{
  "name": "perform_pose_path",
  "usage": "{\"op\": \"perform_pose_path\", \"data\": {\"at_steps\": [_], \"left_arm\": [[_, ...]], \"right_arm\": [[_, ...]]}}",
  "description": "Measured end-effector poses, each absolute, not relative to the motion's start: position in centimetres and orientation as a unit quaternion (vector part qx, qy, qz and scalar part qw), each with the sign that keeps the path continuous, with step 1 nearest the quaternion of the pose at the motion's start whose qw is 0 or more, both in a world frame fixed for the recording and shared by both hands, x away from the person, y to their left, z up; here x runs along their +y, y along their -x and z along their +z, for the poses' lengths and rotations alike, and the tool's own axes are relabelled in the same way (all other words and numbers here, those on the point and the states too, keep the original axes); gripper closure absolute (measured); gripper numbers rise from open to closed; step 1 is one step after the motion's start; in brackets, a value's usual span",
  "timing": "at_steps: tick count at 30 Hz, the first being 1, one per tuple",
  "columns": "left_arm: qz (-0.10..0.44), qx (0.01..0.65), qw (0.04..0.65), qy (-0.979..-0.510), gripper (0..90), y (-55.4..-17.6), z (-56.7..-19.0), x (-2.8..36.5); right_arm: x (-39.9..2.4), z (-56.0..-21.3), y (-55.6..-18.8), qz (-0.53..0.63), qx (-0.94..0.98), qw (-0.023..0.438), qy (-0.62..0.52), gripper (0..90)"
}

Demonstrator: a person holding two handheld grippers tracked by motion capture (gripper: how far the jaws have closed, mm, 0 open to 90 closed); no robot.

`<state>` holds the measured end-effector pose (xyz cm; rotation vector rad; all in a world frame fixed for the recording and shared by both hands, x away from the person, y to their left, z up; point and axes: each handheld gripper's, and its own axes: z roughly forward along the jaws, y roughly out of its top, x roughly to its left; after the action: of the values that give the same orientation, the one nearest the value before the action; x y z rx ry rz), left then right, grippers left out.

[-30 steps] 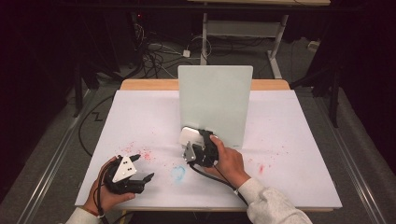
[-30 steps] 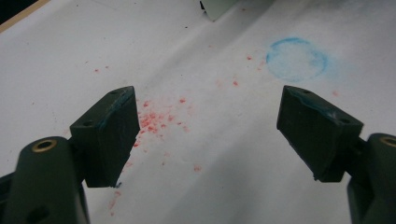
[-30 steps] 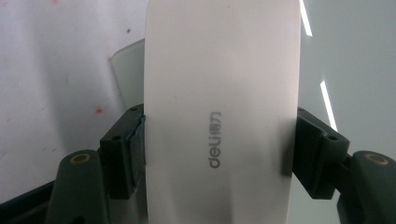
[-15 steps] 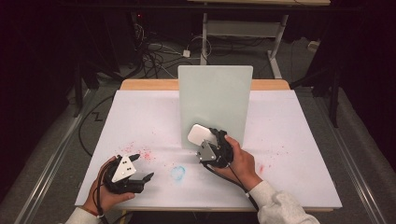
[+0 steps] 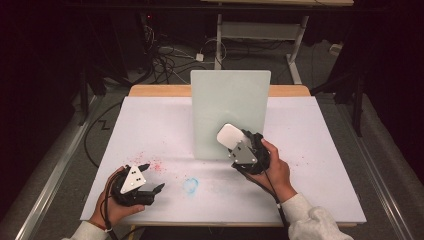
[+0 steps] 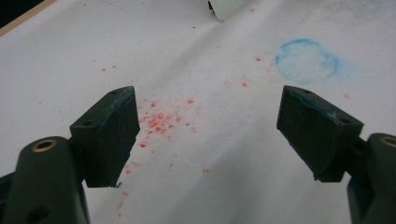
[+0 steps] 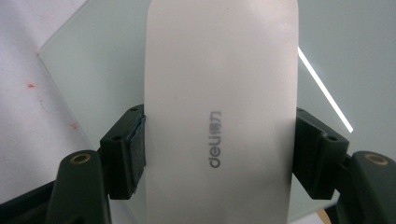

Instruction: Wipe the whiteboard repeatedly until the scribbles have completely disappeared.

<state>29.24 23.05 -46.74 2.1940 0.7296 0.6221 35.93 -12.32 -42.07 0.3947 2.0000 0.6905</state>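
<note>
Fingers (image 7: 125, 156) of the right gripper (image 5: 235, 145) are clamped on the two long sides of a white eraser block (image 7: 219, 107) printed "deli", so the pick-up looks done. In the high view the eraser block (image 5: 229, 135) is carried off the surface, in front of the lower part of the upright pale green board (image 5: 230, 100) that stands in the middle of the white surface (image 5: 320, 150). Whether the block touches the board's face cannot be told; the right gripper view shows the glassy board just behind it. What seems left, judging by this, is pressing the block to the board and wiping, or working on the stains. Those stains lie untouched: a faint blue ring (image 5: 190, 185) and scattered red specks (image 5: 152, 164) on the surface. Over the specks, the left gripper (image 5: 150, 180) waits near the front edge, its fingers (image 6: 109, 135) spread wide and empty.
</note>
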Motion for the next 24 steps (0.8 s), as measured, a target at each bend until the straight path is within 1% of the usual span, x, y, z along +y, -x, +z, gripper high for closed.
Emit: {"op": "perform_pose_path", "data": {"at_steps": [2, 11, 14, 17, 19, 21, 24], "left_arm": [[0.247, 0.279, 0.364, -0.854, 20.1, -29.4, -46.8, 23.1], [0.240, 0.281, 0.363, -0.855, 20.1, -29.3, -46.8, 23.0], [0.244, 0.278, 0.363, -0.855, 20.1, -29.3, -46.9, 23.1], [0.244, 0.279, 0.362, -0.855, 20.1, -29.3, -46.9, 23.1], [0.243, 0.280, 0.363, -0.855, 20.1, -29.3, -46.9, 23.1], [0.243, 0.280, 0.363, -0.855, 20.1, -29.3, -46.9, 23.2], [0.244, 0.280, 0.361, -0.856, 20.1, -29.3, -46.9, 23.2]], "right_arm": [[-12.9, -41.8, -36.0, 0.285, 0.815, 0.476, -0.170, 30.9], [-15.2, -41.0, -36.6, 0.281, 0.799, 0.494, -0.199, 30.9], [-15.6, -41.3, -37.0, 0.271, 0.799, 0.495, -0.206, 30.9], [-15.7, -42.2, -37.5, 0.247, 0.803, 0.503, -0.202, 30.9], [-15.8, -42.9, -37.9, 0.238, 0.809, 0.500, -0.199, 30.9], [-15.8, -43.4, -37.9, 0.234, 0.806, 0.508, -0.193, 30.8], [-15.7, -43.5, -37.8, 0.231, 0.806, 0.510, -0.191, 30.8]]}}
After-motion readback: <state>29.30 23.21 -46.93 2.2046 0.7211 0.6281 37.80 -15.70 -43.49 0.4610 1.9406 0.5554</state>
